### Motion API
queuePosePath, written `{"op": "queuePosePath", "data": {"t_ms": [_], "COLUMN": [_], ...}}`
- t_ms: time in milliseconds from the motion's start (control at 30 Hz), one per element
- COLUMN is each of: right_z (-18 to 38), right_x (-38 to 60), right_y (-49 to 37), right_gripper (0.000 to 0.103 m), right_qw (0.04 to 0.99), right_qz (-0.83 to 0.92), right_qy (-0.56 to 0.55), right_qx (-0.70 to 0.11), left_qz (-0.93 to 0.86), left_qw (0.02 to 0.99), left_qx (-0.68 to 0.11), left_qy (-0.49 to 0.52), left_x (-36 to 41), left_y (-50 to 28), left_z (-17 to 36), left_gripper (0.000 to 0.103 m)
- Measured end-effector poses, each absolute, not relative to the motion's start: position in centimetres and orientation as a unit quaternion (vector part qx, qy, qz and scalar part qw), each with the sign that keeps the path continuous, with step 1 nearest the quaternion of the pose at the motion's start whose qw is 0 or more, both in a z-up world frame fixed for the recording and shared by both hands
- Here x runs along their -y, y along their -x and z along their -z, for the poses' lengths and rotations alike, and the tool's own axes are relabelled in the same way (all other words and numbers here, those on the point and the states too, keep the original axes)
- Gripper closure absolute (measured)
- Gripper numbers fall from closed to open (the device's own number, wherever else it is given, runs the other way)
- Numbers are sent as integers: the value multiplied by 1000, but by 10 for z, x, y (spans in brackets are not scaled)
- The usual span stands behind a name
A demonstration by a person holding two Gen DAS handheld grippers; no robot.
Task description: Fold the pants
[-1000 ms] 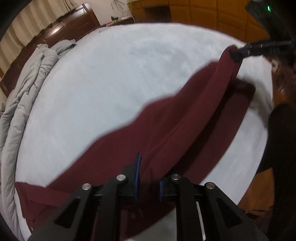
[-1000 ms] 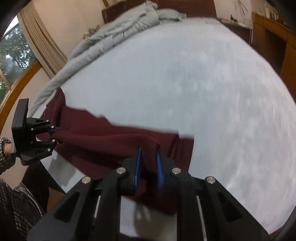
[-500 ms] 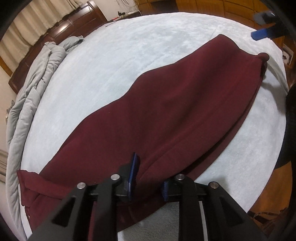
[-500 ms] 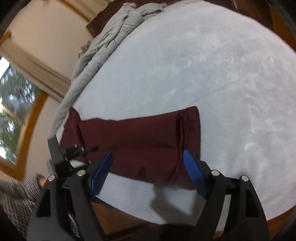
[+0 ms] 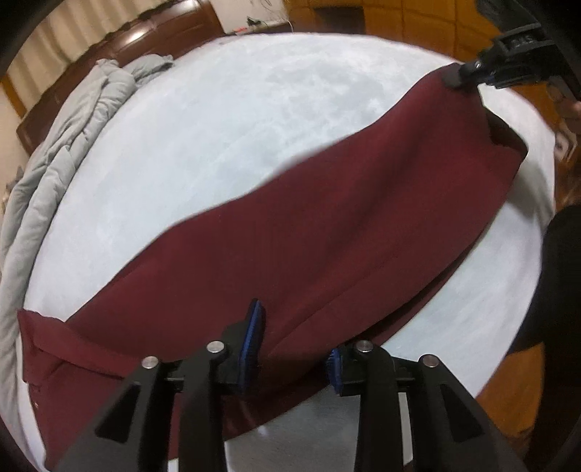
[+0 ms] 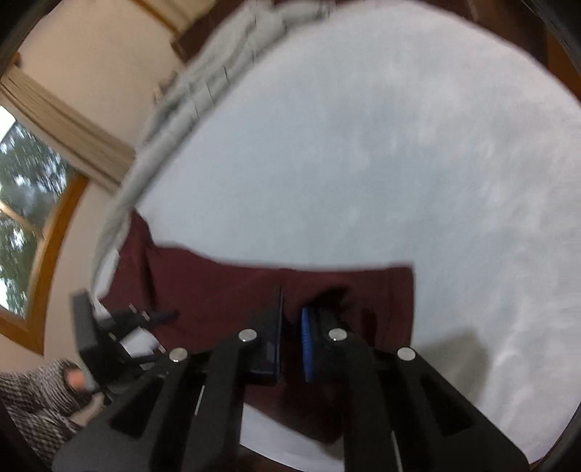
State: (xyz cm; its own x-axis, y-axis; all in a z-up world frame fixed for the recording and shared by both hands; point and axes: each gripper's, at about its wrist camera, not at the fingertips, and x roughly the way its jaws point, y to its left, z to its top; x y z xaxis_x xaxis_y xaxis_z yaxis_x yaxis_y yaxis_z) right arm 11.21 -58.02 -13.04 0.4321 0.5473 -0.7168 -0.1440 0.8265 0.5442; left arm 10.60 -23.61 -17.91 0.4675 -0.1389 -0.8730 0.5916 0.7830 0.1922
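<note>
Dark red pants lie stretched across the pale bed cover, folded lengthwise, waistband at the lower left. My left gripper is shut on the near edge of the pants about midway along. My right gripper is shut on the hem end of the pants and lifts it a little; it also shows at the upper right of the left wrist view. The left gripper shows at the lower left of the right wrist view.
A grey duvet is bunched along the bed's far left side. A dark wooden headboard and orange wooden cabinets stand behind. A curtained window is at the left. The bed edge runs near me.
My right gripper, open above the hem half a second ago, has come down and shut on the hem end again. My left gripper has kept its hold on the near edge.
</note>
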Motion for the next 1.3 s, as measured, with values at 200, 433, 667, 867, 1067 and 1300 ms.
{"op": "queuePosePath", "data": {"t_ms": [200,433,667,867,1067,1300], "right_z": [184,170,126,123,148,189], "right_x": [569,562,515,385,246,176], "right_y": [-124,-116,-89,-97,-113,-146], "right_gripper": [95,62,61,47,37,53], "right_qw": [789,811,839,801,745,721], "right_qz": [-123,-86,-145,-302,-399,-379], "right_qy": [-117,-126,-106,-84,-12,49], "right_qx": [-591,-565,-514,-510,-534,-578], "left_qz": [225,252,263,134,32,5], "left_qw": [816,814,826,846,853,852], "left_qx": [-477,-475,-488,-516,-520,-515], "left_qy": [-238,-218,-100,-7,38,88], "left_x": [252,247,181,68,-20,-78], "left_y": [-107,-100,-87,-97,-113,-114], "left_z": [187,188,146,134,124,120], "left_gripper": [69,46,21,21,21,21]}}
